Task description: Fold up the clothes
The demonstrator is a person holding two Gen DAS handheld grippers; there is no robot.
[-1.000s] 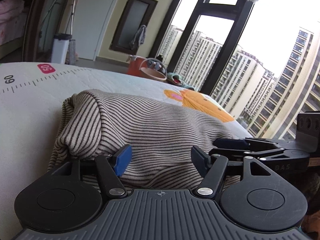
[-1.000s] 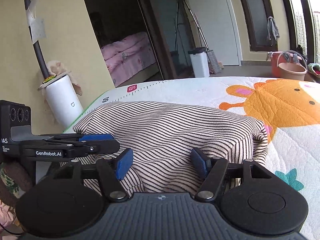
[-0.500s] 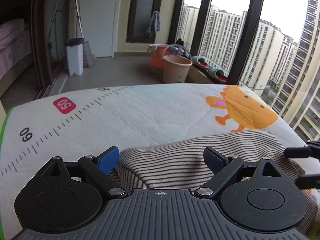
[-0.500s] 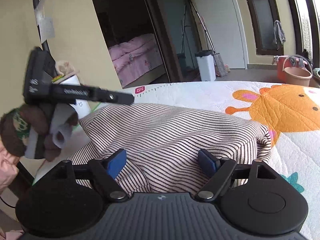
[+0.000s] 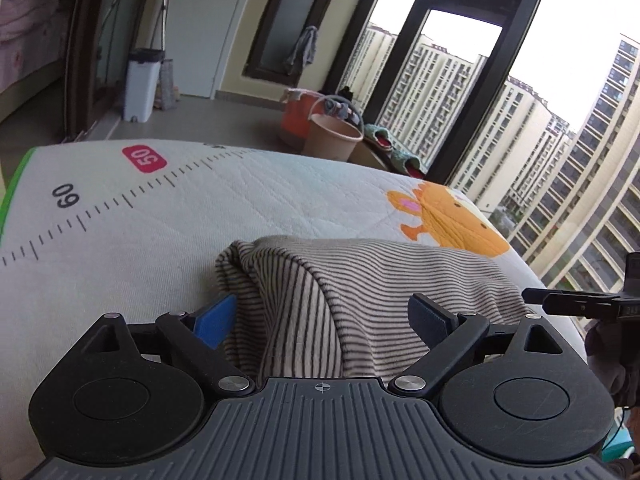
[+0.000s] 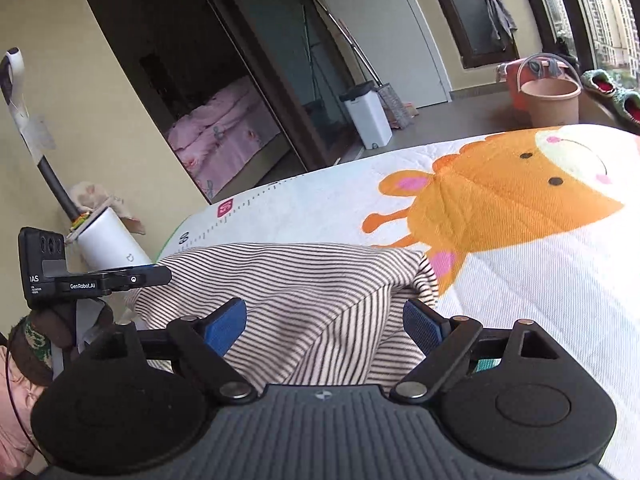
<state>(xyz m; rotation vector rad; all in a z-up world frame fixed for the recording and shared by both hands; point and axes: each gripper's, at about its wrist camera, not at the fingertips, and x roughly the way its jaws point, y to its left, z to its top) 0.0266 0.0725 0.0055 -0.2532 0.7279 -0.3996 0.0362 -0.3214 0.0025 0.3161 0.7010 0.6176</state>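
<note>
A brown-and-white striped garment lies bunched on the quilted play mat. My left gripper stands wide open over its near left end; cloth lies between the pads, which do not press on it. In the right wrist view the same garment lies on the mat beside the orange animal print. My right gripper is over its near right corner, jaws opening, cloth between the pads but not pinched. Each gripper shows in the other's view: right gripper, left gripper.
The mat's right edge drops off near the tall windows. Buckets and a white bin stand on the floor beyond. A white cylindrical vacuum dock stands left of the mat, with a doorway to a pink bed behind.
Both pairs of jaws have spread wider and no longer pinch the striped cloth. Both grippers have drawn back, and the garment now lies lower on the mat.
</note>
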